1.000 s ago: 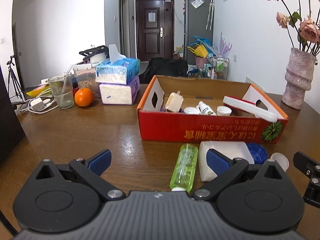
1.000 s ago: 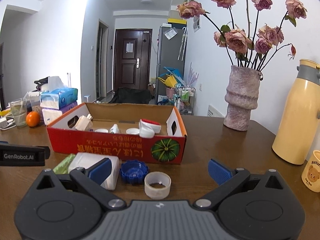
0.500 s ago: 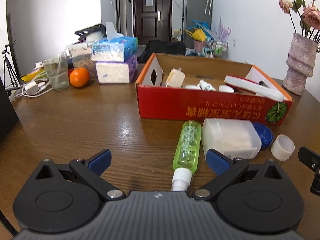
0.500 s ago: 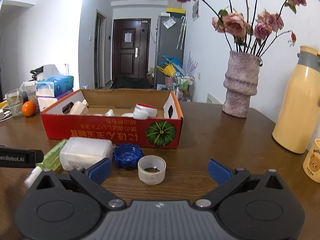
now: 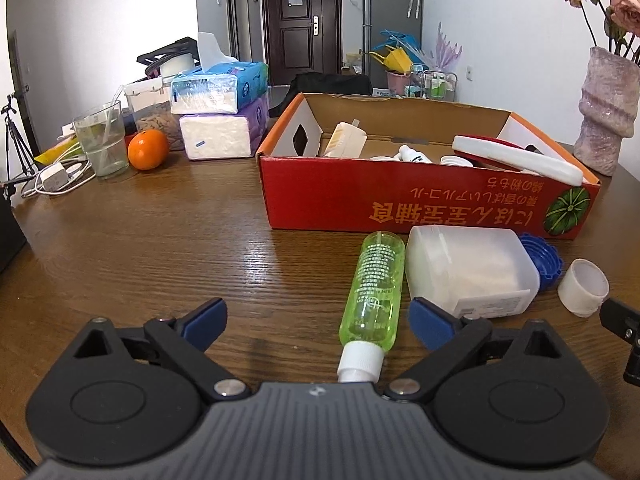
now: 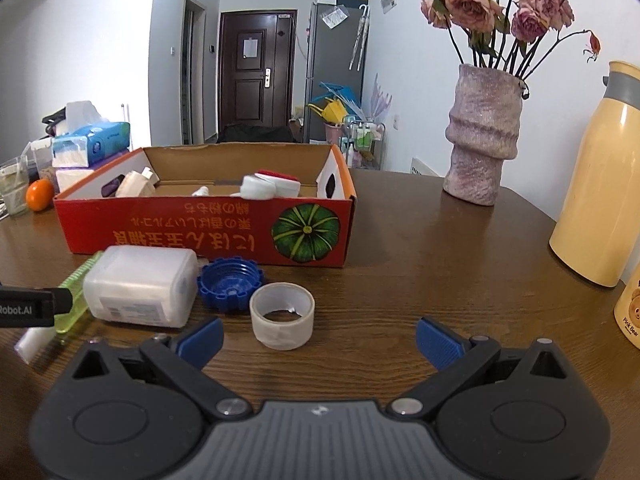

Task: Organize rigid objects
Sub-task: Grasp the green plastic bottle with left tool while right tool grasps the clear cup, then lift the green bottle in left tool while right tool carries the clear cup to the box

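My left gripper (image 5: 316,318) gapes wide and empty, so I'd centre the lower-middle green bottle (image 5: 374,284) between both pads before squeezing its slippery round body.

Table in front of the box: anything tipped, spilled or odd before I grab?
Nothing spilled. The green spray bottle and the white tub lie on their sides, touching. The tub's blue lid lies loose beside it, upside down.

An orange (image 5: 147,149) sits beside stacked tissue packs (image 5: 221,114) (vase (image 6: 483,135) well apart).
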The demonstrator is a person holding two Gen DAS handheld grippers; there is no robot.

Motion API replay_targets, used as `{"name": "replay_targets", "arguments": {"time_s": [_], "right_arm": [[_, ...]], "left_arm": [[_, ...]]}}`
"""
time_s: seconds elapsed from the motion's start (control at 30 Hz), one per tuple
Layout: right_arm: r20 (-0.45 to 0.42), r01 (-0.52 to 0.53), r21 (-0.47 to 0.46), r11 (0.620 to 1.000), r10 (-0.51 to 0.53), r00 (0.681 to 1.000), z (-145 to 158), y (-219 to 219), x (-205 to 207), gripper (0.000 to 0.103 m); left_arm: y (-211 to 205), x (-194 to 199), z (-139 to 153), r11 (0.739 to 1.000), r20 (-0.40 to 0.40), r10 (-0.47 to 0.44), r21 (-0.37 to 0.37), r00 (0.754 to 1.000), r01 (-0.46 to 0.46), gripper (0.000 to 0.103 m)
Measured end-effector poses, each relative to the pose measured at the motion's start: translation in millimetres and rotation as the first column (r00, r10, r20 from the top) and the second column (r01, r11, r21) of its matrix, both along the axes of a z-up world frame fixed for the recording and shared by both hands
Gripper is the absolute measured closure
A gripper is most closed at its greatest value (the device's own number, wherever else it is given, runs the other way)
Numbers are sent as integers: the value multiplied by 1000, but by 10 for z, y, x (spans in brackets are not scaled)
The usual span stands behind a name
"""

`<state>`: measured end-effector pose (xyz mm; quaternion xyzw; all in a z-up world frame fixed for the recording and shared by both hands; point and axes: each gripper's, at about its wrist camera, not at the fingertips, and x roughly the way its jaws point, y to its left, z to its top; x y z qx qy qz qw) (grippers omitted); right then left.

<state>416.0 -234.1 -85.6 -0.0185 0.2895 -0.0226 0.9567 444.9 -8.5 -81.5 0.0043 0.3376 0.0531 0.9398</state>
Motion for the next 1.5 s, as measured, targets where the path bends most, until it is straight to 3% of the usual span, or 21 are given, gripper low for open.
{"name": "replay_targets", "arguments": {"time_s": [0.5,0.6,0.67,0.73,0.87,1.0,1.07,1.13,1.2,1.5], "right_arm": [[-24,-13,16,1000,13,1000,-131,-50,232,3],[-21,-11,19,1000,11,1000,-143,-70,275,4],[-26,-14,18,1000,14,1000,-154,-68,302,6],[-30,-15,17,1000,16,999,-168,-65,320,6],[-30,-22,10,1000,23,999,-188,-44,355,7],[-39,-28,5,1000,28,999,-219,-21,412,17],[-51,-30,20,999,31,998,-233,-25,444,28],[-64,-38,47,998,41,997,-248,-41,476,49],[-65,-46,69,997,51,997,-252,-52,490,61],[-26,-37,60,997,39,999,-215,-40,424,61]], "left_arm": [[-85,217,-98,999,-12,-34,10,999,34,28],[-127,230,-110,999,-11,-50,20,999,51,40],[-153,241,-123,997,-17,-70,17,997,71,62],[-171,259,-145,996,-29,-83,16,996,83,71],[-169,257,-151,996,-30,-84,12,996,84,71],[-167,261,-152,996,-31,-86,14,996,86,71],[-166,261,-151,996,-31,-85,10,996,86,71],[-171,258,-153,996,-31,-86,11,996,87,71],[-162,259,-152,996,-31,-86,11,996,86,71],[-165,259,-150,996,-31,-85,11,996,86,71]]}}
